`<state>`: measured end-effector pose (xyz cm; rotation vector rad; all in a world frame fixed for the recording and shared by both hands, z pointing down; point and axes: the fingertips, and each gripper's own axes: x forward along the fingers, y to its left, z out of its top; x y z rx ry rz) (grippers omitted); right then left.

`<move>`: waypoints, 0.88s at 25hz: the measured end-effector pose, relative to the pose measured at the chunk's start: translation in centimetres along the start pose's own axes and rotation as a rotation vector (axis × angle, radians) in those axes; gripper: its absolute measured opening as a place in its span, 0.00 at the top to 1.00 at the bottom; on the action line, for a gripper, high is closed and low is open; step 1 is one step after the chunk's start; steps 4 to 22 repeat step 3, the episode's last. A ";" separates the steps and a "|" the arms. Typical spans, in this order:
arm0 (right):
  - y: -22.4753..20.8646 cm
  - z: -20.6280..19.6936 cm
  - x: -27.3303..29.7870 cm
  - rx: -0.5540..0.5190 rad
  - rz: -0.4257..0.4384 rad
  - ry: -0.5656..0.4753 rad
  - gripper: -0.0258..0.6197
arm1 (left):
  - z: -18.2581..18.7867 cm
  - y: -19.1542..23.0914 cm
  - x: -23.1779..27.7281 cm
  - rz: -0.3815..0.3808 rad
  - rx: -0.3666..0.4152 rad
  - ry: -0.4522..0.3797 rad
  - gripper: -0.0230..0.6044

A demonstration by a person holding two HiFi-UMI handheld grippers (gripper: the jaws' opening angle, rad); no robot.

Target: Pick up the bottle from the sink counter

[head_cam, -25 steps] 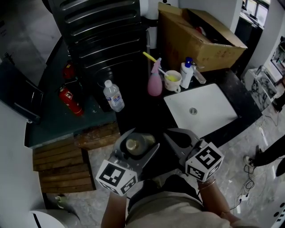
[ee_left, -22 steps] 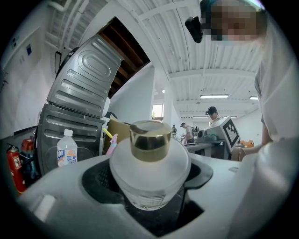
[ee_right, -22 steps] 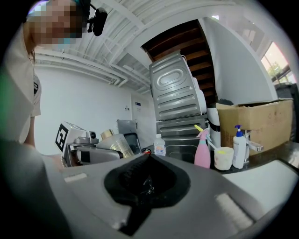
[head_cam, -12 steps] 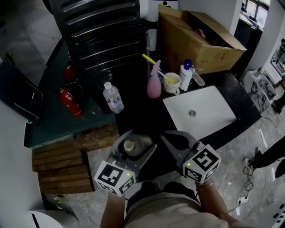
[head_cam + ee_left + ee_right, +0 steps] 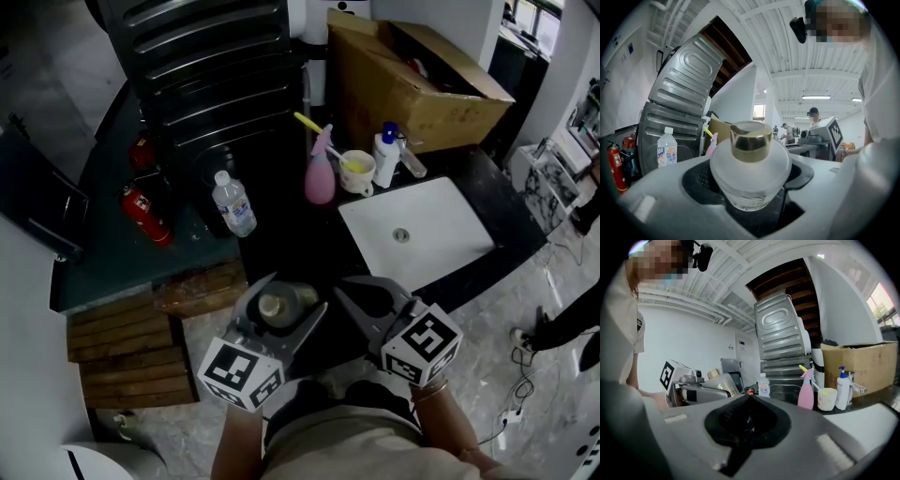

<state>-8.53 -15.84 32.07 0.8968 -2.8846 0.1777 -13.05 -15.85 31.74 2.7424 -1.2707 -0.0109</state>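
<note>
Person: pale beige shirt (image 5: 347, 450). Its short sleeve (image 5: 633, 319) carries a small dark emblem. There is a thin band on the wrist (image 5: 429, 386), just above the shirt in the head view. A black camera unit (image 5: 798, 24) is worn on the head, above the shirt.

Left gripper (image 5: 292, 298): matt grey shell and broad grey jaws lined with black ribbed pads (image 5: 701, 180). Its white cube (image 5: 242, 375), printed with black square markers, sits just beyond the shirt.

Right gripper (image 5: 367, 291): same grey build, and its own cube (image 5: 422, 342) has the same print.

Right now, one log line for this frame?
left gripper: shut on gold-capped bottle | right gripper: shut, empty | bottle: held off sink counter
</note>
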 end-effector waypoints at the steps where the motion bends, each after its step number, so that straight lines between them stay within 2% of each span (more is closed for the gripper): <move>1: 0.0 0.0 -0.1 0.001 0.000 0.000 0.96 | 0.0 -0.1 0.0 0.000 -0.001 0.000 0.41; 22: 0.1 0.0 -0.2 0.004 -0.001 0.000 0.96 | 0.2 -0.3 -0.1 0.002 -0.004 0.000 0.41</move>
